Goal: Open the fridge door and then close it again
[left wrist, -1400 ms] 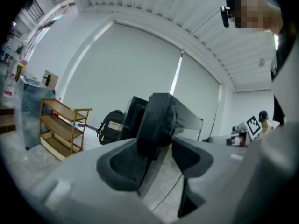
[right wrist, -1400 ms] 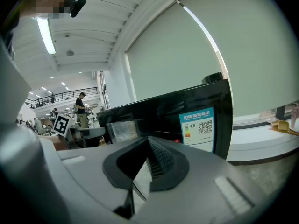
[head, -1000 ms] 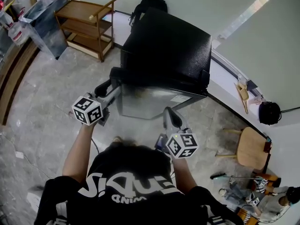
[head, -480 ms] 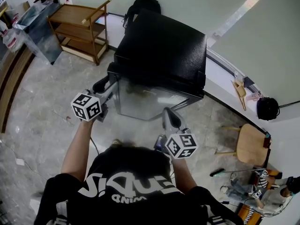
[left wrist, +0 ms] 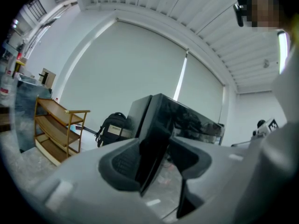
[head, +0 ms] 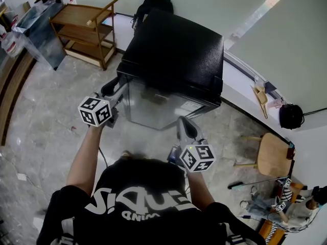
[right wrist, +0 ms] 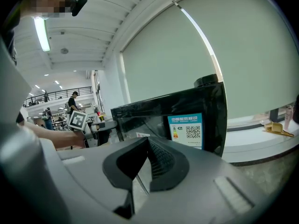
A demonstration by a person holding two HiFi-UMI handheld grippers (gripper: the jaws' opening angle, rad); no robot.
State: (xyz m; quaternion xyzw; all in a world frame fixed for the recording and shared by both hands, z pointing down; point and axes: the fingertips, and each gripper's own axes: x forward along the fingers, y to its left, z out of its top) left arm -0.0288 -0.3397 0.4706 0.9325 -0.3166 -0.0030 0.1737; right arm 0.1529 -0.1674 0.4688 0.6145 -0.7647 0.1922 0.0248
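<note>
A small black fridge [head: 176, 50] stands on the floor in front of me, and its glossy door [head: 158, 106] faces me. My left gripper [head: 110, 89] is at the door's left edge. In the left gripper view that edge [left wrist: 154, 139] lies between the two pads of the left gripper [left wrist: 152, 164], whose jaws are closing on it. My right gripper [head: 185, 124] hangs in front of the door, apart from it. Its pads meet with nothing between them. The right gripper view has the right gripper [right wrist: 147, 160] below the labelled door [right wrist: 154, 118], with the left gripper [right wrist: 96, 127] at the far edge.
A wooden shelf unit [head: 84, 27] stands at the back left, and a black backpack [head: 150, 4] leans behind the fridge. On the right are a wooden chair [head: 273, 160], a black bag [head: 291, 115] on a white ledge, and a seated person [head: 301, 208].
The left gripper has moved away from me, still at the door's left edge. The door now lies closer to the fridge body. The right gripper has stayed where it was.
</note>
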